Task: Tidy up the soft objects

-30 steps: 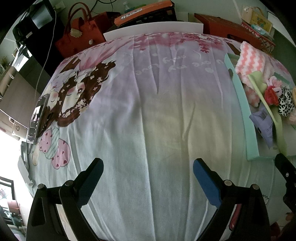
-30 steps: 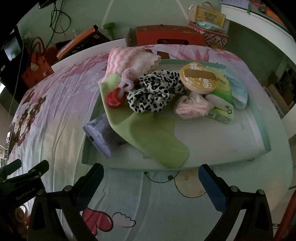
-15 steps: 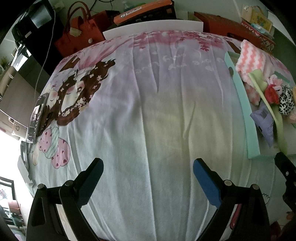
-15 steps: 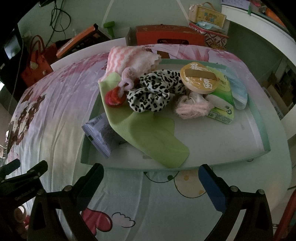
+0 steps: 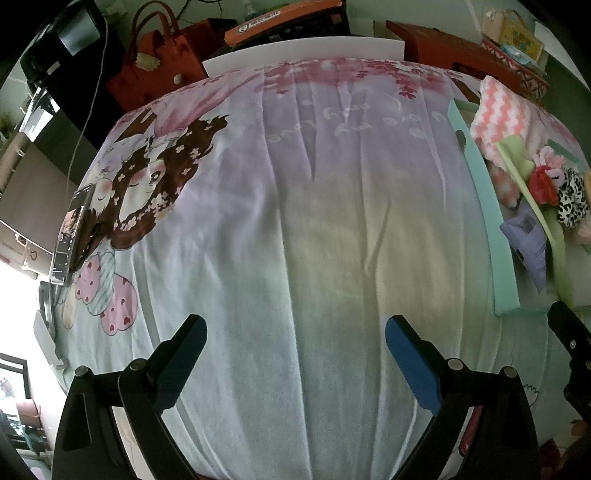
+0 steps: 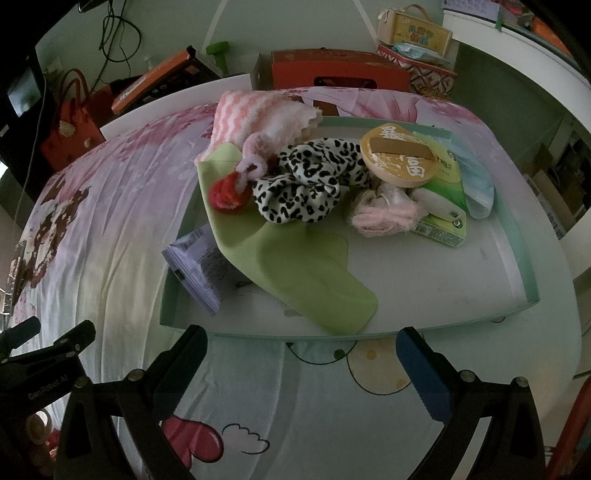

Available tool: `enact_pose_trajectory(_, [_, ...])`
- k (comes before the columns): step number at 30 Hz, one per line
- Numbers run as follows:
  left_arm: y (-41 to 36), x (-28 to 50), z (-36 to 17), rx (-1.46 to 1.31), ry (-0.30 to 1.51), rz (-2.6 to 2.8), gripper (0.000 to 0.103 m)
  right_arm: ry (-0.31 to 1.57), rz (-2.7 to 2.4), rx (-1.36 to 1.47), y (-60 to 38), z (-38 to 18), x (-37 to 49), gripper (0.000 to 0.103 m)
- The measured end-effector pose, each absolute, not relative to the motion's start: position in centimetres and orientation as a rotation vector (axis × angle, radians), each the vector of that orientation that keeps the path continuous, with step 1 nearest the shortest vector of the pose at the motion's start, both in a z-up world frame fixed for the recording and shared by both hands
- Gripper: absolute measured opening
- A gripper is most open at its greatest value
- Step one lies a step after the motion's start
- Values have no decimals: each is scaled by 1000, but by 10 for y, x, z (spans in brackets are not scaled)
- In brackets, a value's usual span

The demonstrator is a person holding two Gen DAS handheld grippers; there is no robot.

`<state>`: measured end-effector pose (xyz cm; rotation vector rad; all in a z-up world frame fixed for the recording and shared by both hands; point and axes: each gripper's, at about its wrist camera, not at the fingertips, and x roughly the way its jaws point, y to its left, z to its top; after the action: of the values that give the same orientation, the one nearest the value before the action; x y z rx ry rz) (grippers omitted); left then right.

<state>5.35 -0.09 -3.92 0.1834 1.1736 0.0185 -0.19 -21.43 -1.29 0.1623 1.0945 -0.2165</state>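
Observation:
A mint-rimmed white tray (image 6: pixel 424 295) lies on the printed bedsheet (image 5: pixel 295 221). In it are a pink-and-white zigzag towel (image 6: pixel 258 110), a green cloth (image 6: pixel 299 266), a leopard-print scrunchie (image 6: pixel 306 184), a red scrunchie (image 6: pixel 225 192), a pink fuzzy tie (image 6: pixel 380 218), a purple packet (image 6: pixel 199 266), a round tan box (image 6: pixel 400 157) and a green tissue pack (image 6: pixel 443 195). My right gripper (image 6: pixel 301 349) stands open just short of the tray's near rim, holding nothing. Out over bare sheet to the left of the tray (image 5: pixel 495 236), my left gripper (image 5: pixel 293 336) is open and empty.
Beyond the bed's far edge sit a red handbag (image 5: pixel 162 62), an orange box (image 5: pixel 284 18) and a red box (image 6: pixel 340 70). A phone (image 5: pixel 72 229) lies at the bed's left edge. The sheet between the grippers and that far edge is bare.
The right gripper has edged slightly closer to the tray. The left view has shifted a little; both grippers stay open.

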Motion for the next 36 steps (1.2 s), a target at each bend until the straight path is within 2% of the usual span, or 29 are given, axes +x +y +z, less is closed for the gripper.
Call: enact_pose_trajectory(36, [0, 51, -37, 188, 1167, 11, 97, 1089, -227, 180, -217, -12, -2, 103])
